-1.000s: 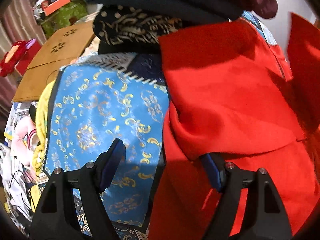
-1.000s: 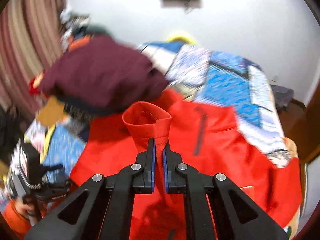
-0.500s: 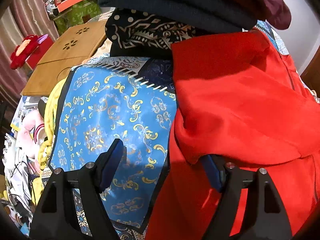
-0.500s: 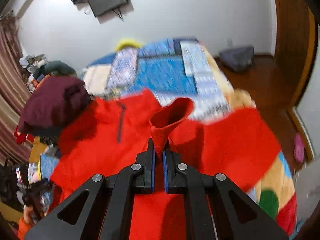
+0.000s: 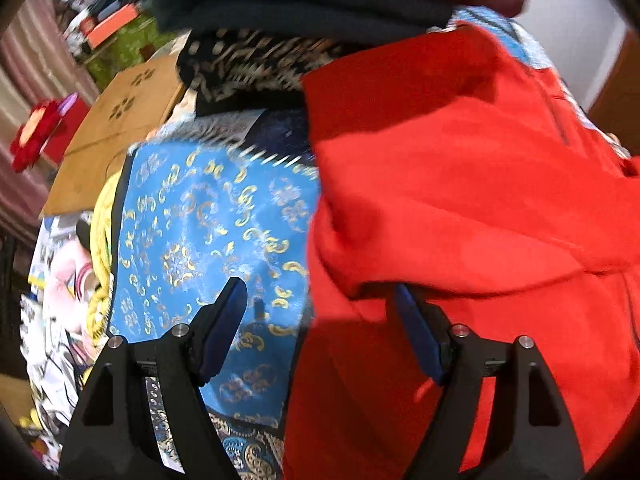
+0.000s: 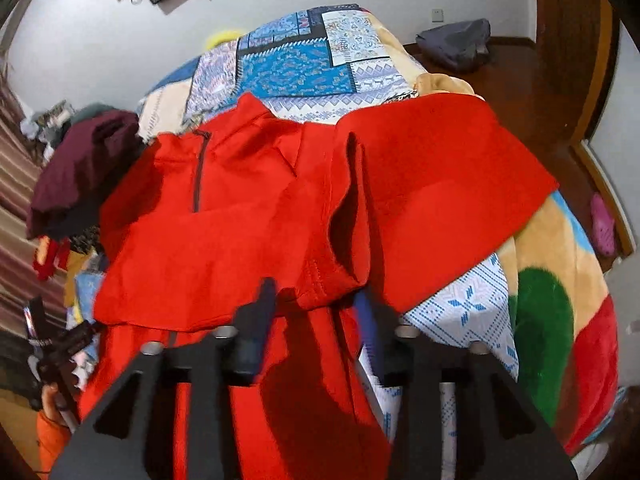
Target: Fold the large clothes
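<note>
A large red fleece pullover (image 6: pixel 248 216) with a short dark zip lies spread over the bed, one sleeve folded across its body. The sleeve's cuff (image 6: pixel 332 280) sits between the fingers of my right gripper (image 6: pixel 316 304), whose jaws are opening and no longer press on it. In the left wrist view the same red pullover (image 5: pixel 460 184) fills the right half. My left gripper (image 5: pixel 318 300) hangs open above its folded left edge, one finger over blue cloth, the other at the red fabric, holding nothing. A hand in an orange sleeve holds the left gripper (image 6: pixel 56 344) at lower left.
A blue and gold patterned cloth (image 5: pixel 208 232) lies left of the pullover. Folded dark clothes (image 5: pixel 304 4) and a maroon garment (image 6: pixel 84 168) are stacked at the bed's far left. A patchwork quilt (image 6: pixel 304 64) covers the bed; wooden floor (image 6: pixel 520 80) lies to the right.
The right gripper carried the cuff across the pullover and down, then its jaws parted and the sleeve came to rest folded over the body. The left gripper stayed open, drifting slightly.
</note>
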The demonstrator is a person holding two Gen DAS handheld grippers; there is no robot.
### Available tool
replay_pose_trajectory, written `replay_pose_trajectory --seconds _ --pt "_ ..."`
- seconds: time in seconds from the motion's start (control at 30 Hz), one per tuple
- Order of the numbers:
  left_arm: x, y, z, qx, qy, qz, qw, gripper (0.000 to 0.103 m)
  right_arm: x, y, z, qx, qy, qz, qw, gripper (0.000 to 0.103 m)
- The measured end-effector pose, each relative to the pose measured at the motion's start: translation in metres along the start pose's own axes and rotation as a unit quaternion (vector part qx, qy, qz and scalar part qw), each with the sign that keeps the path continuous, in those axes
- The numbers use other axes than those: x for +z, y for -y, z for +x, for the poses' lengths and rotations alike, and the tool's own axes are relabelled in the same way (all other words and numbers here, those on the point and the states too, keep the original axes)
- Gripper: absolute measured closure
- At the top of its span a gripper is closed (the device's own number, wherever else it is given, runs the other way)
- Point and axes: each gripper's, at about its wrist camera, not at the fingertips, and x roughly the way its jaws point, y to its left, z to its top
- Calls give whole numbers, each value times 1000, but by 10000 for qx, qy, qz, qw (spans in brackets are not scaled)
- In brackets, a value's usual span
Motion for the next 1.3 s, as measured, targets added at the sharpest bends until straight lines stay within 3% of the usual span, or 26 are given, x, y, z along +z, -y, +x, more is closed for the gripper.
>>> replay_pose_trajectory --seconds 0.27,0.33,0.4,0.5,0.67,0.83,0.93,1.07,1.13,1.17,1.3 --pt "19 42 -62 -283 682 655 9951 27 8 24 -38 39 455 243 9987 58" --pt "29 52 -71 -457 844 732 9927 25 12 35 -47 13 660 408 9970 52" --pt "39 64 -77 -584 986 818 9900 19 15 47 -53 -60 823 565 9950 52" --pt "55 86 -78 -746 1107 929 9867 19 21 68 -55 -161 882 859 9923 51" --pt "75 116 -56 -1204 865 972 9842 19 29 110 -27 -10 612 1510 9866 51" --pt "80 136 -10 -1629 121 722 9839 19 33 147 18 190 226 2182 9755 51" --pt "77 143 10 -1799 -209 597 9816 19 39 163 33 275 288 2547 9662 52" --pt "71 151 25 -1736 -372 660 9819 19 54 171 43 -21 448 2657 9630 65" --pt "68 152 29 -1681 -410 662 9827 19 63 174 50 -258 488 2629 9633 88" --pt "67 153 29 -1636 -384 694 9833 19 63 175 50 -370 491 2610 9634 93" --pt "61 163 27 -1374 -289 995 9851 19 68 176 42 -429 675 2479 9655 98"
